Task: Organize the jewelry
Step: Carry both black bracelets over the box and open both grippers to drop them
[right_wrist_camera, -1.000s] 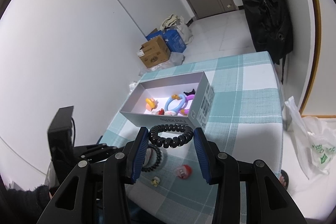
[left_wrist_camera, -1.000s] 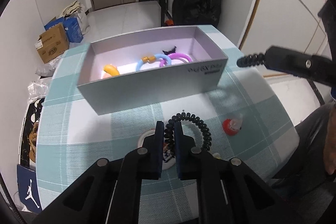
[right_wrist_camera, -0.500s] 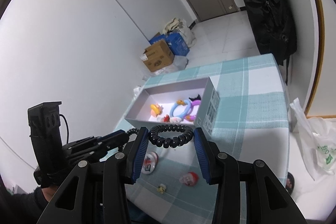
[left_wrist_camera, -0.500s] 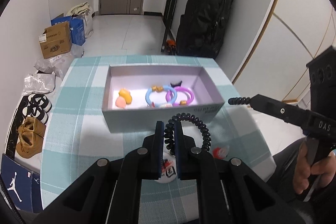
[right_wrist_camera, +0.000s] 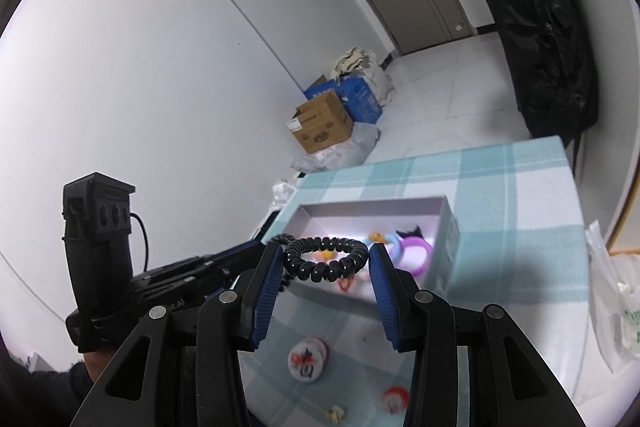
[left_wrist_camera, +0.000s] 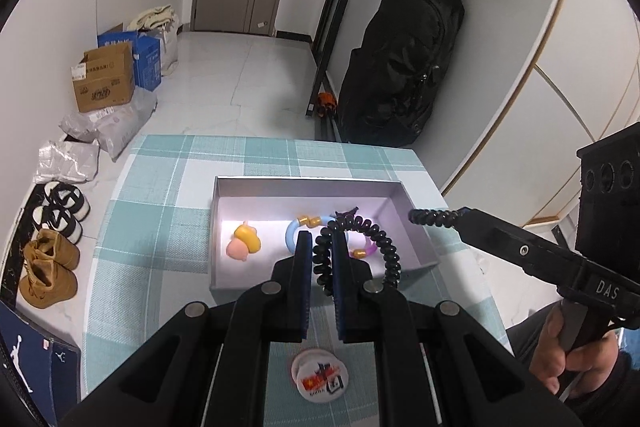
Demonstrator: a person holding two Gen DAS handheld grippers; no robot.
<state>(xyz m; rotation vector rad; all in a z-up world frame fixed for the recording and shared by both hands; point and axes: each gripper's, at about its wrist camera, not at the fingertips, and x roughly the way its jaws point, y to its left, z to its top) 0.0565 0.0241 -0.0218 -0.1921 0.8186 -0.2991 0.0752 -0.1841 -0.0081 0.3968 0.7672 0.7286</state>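
A black spiral hair tie (left_wrist_camera: 356, 251) is pinched in the left hand-held gripper (left_wrist_camera: 322, 251), raised over the open grey box (left_wrist_camera: 224, 195) on the checked table (left_wrist_camera: 160, 227). The right hand-held gripper (right_wrist_camera: 326, 263) clasps a second black spiral hair tie (right_wrist_camera: 325, 258) beside the box.

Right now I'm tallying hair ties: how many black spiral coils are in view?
2: one black coil pinched in the left gripper over the box, another coil between the right gripper's fingers.
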